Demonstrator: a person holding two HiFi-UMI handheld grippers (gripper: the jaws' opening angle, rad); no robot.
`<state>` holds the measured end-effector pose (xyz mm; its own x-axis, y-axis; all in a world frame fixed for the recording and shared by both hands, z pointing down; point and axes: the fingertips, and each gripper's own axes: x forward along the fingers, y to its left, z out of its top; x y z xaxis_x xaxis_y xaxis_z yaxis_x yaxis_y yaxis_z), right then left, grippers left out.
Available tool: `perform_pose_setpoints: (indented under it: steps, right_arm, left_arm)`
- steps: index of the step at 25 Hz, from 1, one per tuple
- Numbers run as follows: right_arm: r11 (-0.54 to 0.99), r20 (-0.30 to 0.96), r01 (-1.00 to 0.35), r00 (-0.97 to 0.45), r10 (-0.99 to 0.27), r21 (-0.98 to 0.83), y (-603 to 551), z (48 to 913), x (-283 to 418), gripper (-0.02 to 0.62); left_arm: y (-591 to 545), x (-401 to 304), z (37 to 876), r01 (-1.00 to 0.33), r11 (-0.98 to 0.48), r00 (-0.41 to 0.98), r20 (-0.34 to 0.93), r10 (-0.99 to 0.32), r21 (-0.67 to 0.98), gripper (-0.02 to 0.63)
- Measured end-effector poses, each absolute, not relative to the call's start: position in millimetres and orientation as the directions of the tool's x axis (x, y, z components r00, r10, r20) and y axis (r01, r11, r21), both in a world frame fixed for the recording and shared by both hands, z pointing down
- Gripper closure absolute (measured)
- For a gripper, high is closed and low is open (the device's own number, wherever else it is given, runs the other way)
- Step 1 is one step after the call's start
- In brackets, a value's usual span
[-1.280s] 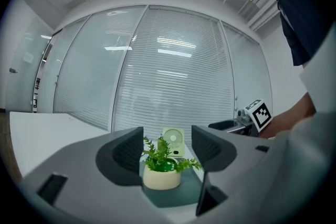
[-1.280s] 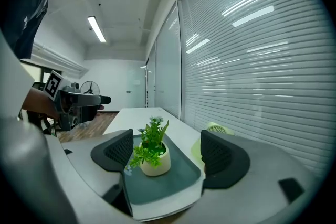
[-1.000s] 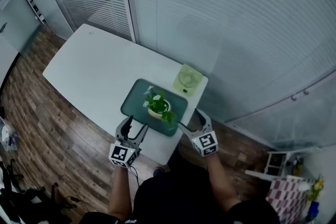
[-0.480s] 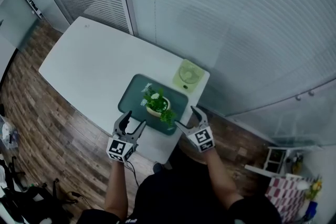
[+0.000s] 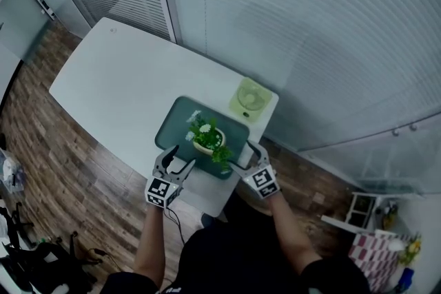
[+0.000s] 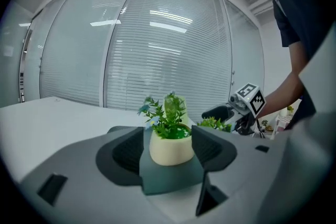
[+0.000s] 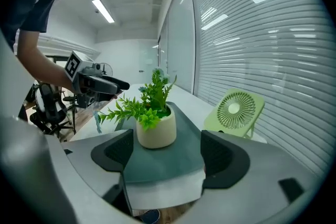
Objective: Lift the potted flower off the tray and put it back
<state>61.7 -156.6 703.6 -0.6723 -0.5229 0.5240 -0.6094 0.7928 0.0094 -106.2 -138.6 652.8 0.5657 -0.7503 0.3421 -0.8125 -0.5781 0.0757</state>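
The flower (image 5: 207, 139) is a rounded cream pot of leafy green sprigs with a few small white and blue blossoms, one sprig drooping over the rim towards the right gripper (image 5: 244, 155). It stands upright on the dark green tray (image 5: 173, 126), which lies at the near end of the white table (image 5: 117, 89), beside a pale green fan (image 5: 249, 99). Both grippers have their jaws spread wide and hold nothing; the pot shows between each pair, untouched. The left gripper (image 5: 179, 162) hovers at the tray's near edge. In its view the plant hides most of the fan. Whether any jaw tip touches the tray is unclear.
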Motion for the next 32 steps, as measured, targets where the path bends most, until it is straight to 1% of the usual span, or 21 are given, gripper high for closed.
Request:
perform_pose_setpoints:
  steps: [5,14,22,32]
  right_arm:
    - [0.845,0.551,-0.534,-0.697,-0.459,0.028,-153,716,49,0.227]
    - [0.875,0.566,-0.484,-0.724,-0.394,-0.009,-155,727,35,0.225]
    - [0.903,0.592,-0.428,-0.736,-0.328,-0.032,-162,742,20,0.212]
    - [0.935,0.628,-0.352,-0.735,-0.257,-0.03,-164,752,5,0.21]
  left_arm:
    - [-145,-104,668,-0.795,-0.602,0.582,0.379,-0.72,0.076,0.337]
    - [-157,-95,684,-0.764,-0.641,0.608,0.414,-0.678,0.074,0.337]
    - [-158,-89,713,-0.711,-0.702,0.622,0.503,-0.6,0.042,0.337]
    - [-167,-89,724,-0.678,-0.733,0.639,0.529,-0.559,0.045,0.337]
